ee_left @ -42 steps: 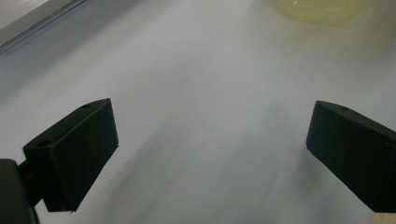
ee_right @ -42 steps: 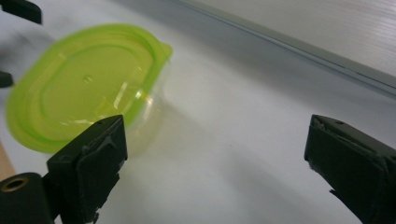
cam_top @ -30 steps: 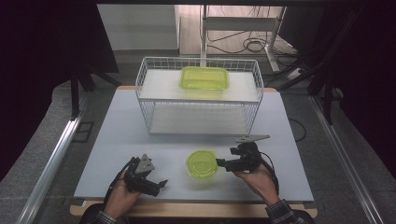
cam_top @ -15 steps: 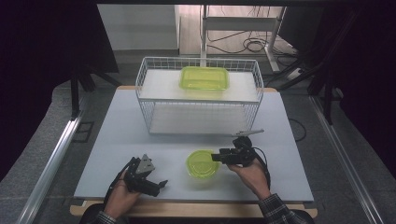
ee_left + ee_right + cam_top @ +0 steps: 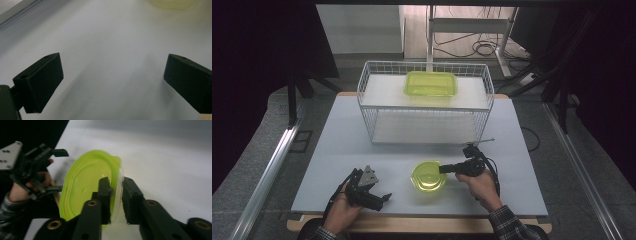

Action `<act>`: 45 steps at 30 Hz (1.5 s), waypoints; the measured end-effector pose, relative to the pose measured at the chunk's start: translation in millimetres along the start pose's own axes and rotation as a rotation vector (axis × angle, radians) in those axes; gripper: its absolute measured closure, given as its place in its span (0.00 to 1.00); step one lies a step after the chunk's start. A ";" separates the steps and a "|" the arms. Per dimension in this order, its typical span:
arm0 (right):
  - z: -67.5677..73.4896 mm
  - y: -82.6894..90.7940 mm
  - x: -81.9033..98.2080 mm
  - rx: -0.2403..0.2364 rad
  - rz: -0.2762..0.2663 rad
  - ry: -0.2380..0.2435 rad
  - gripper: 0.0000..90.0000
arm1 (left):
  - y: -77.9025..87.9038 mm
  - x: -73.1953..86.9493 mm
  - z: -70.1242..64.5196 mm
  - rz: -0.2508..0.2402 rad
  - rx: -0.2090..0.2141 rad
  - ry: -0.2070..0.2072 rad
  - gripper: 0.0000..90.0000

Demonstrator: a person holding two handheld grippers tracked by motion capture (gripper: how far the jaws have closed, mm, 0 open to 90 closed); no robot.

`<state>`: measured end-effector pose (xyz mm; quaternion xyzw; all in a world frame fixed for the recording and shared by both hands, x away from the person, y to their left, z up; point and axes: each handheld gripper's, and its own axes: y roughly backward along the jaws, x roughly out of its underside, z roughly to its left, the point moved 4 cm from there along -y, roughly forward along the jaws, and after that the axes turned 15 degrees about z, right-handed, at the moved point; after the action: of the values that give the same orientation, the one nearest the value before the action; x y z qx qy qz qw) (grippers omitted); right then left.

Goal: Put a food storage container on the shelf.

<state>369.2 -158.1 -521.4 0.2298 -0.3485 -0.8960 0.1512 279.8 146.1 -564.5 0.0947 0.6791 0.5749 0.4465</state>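
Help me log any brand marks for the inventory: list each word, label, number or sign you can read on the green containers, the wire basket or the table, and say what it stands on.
None can be read.
Round green container: no print visible; faint moulded marks on its lid are too blurred to tell.
Rectangular green container: no label visible.
Wire basket: no tag.
Table: plain, no markings.
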 end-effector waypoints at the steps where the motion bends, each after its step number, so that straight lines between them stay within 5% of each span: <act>1: 0.1 -0.4 0.1 -0.007 0.007 -0.004 0.89 | 0.1 0.1 0.1 0.000 0.000 0.000 0.03; 5: -0.3 0.7 0.3 -0.053 0.011 -0.025 0.90 | 0.4 0.2 0.2 0.000 -0.001 0.000 0.03; 21: 8.2 33.6 -12.3 -0.063 -0.104 -0.014 0.90 | 3.2 0.4 3.3 -0.014 0.012 0.032 0.02; 45: 34.8 79.2 -44.9 -0.066 -0.186 0.017 0.90 | 6.8 0.6 6.6 -0.053 0.031 0.063 0.02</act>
<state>398.1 -175.7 -430.0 0.2638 -0.2947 -0.9152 0.0776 281.6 153.3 -558.5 0.0655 0.7039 0.5550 0.4383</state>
